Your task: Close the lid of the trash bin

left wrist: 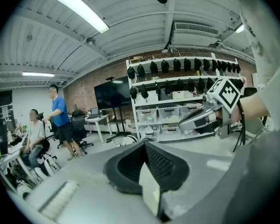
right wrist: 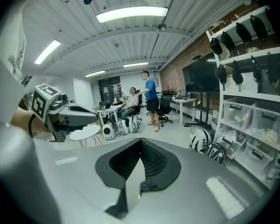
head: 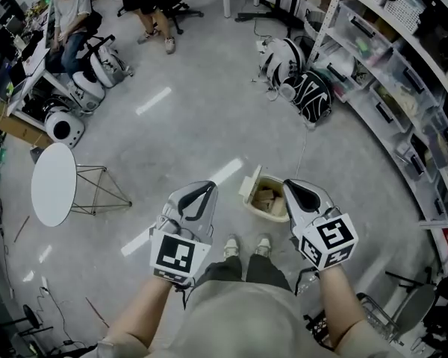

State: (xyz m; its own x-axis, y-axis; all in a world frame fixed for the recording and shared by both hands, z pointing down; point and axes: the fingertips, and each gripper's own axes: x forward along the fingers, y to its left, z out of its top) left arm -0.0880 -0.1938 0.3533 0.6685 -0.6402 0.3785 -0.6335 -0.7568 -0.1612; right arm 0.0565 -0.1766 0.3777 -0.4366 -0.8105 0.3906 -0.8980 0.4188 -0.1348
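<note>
Trash bin (head: pixel 267 200), small, cream and square, stands on the grey floor (head: pixel 194 125) by the person's white shoes (head: pixel 246 246), with its lid (head: pixel 249 184) up. Only the head view shows it. The left gripper (head: pixel 207 188) and right gripper (head: pixel 290 188) hang above it, jaws together and empty. Their own views show only shelves (left wrist: pixel 177 101) and people (right wrist: pixel 149 97).

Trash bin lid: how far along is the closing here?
Done: nothing; the trash bin stands open, lid tipped up, contents showing. In hand: nothing; left gripper and right gripper are shut, empty, held high above it. Left: reach down and swing the lid shut.
</note>
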